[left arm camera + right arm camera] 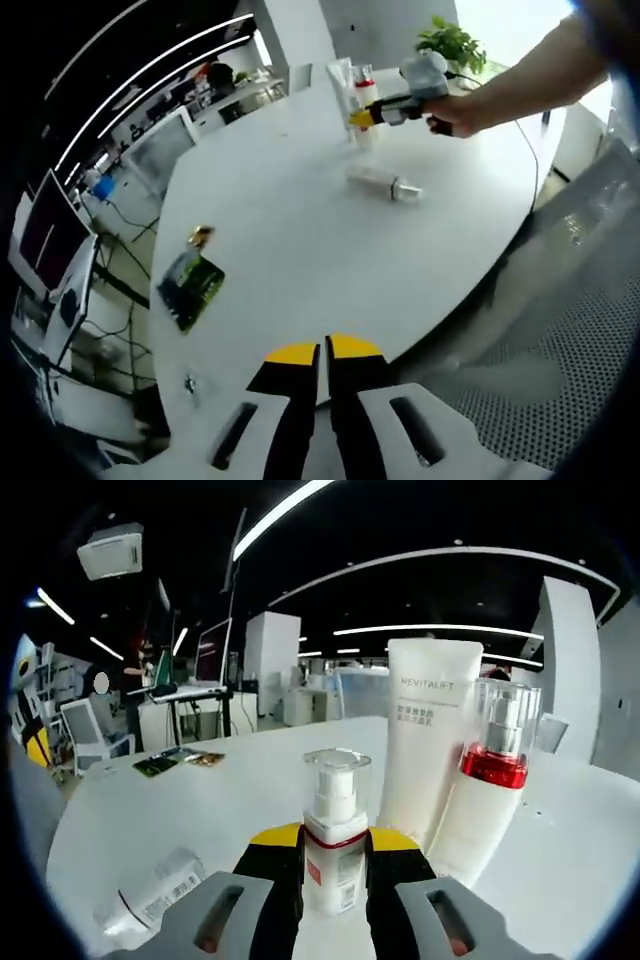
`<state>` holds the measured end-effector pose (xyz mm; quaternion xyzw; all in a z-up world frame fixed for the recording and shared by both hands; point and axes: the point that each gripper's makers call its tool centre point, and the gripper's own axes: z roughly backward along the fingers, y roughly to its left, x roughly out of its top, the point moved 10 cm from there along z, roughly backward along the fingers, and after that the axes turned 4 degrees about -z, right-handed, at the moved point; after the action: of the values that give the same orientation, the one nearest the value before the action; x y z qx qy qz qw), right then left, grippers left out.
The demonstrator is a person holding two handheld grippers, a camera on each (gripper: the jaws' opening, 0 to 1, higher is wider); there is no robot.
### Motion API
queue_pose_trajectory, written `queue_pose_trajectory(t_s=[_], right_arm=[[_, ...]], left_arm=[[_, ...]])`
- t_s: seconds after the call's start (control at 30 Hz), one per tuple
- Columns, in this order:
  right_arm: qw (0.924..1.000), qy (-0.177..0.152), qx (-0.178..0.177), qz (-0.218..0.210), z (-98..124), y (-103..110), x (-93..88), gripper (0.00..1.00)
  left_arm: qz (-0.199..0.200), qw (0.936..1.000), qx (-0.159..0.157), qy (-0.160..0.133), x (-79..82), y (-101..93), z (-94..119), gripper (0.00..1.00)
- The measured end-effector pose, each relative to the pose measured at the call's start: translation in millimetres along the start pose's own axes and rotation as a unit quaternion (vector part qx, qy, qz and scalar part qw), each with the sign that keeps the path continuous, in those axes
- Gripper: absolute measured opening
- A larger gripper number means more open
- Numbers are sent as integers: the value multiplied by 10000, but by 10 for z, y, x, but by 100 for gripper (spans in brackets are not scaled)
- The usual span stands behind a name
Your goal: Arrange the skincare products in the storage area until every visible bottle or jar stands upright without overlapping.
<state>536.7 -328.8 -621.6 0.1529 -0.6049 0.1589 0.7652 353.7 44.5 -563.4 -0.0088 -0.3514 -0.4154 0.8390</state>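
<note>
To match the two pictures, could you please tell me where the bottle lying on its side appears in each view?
Left gripper view: the lying bottle is upper centre on the white table, just below the right claw.
Right gripper view: it lies at lower left, left of the claw.
Shared landmark: the white tube, standing upright.

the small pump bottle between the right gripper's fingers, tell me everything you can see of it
The small pump bottle is a white bottle with a red band at the shoulder, a printed label and a clear cap over a white pump. It stands upright on the white table, clamped between the right gripper fingers. Just behind it stand a white Revitalift tube and a red-collared pump bottle.
</note>
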Motion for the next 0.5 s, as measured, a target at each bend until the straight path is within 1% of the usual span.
queue_pose_trajectory(t_s=[0.13,0.3,0.5], right_arm=[[10000,31,21,71,1,-4,8,16],[9994,112,98,301,-3,12,19,16],[9993,141,92,320,-12,-19,-1,17]], left_arm=[[-37,10000,-16,24,-5,-6,-1,0],[-10,10000,26,-38,4,5,10,0],[-44,10000,-10,-18,-6,-4,8,0]])
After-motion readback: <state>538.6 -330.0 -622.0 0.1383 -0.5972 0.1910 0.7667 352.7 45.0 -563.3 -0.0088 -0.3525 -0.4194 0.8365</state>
